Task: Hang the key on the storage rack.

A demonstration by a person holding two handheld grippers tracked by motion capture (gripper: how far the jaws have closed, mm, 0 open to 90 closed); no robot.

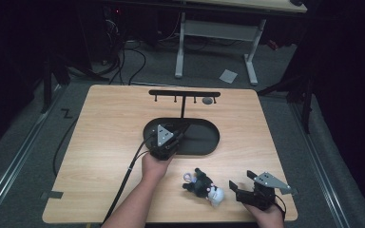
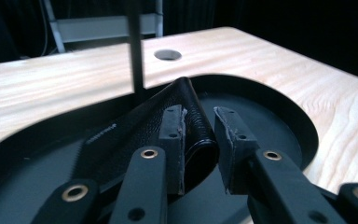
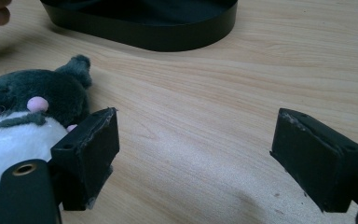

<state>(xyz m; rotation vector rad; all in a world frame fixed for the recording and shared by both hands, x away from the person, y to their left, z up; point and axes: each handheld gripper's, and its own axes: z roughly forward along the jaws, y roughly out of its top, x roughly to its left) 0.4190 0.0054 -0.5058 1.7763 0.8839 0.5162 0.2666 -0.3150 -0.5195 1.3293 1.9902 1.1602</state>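
The black leather wallet (image 2: 168, 121) lay in the black oval tray (image 2: 279, 116), folded, its rounded spine standing up between the jaws of my left hand-held gripper (image 2: 199, 140). Its long axis ran away from me toward the thin upright post (image 2: 134, 46) of the hanger stand at the tray's far side. The jaws stood narrow around that fold, one pad against the leather and the other just off it, so I judged the grip not yet firm. My left hand (image 1: 154, 166) was by far the nearer one. My right hand-held gripper (image 3: 196, 154) rested with jaws spread and nothing between them on the wooden surface (image 1: 104, 137), just beside a grey-and-white plush toy (image 1: 204, 186), well apart from the tray.
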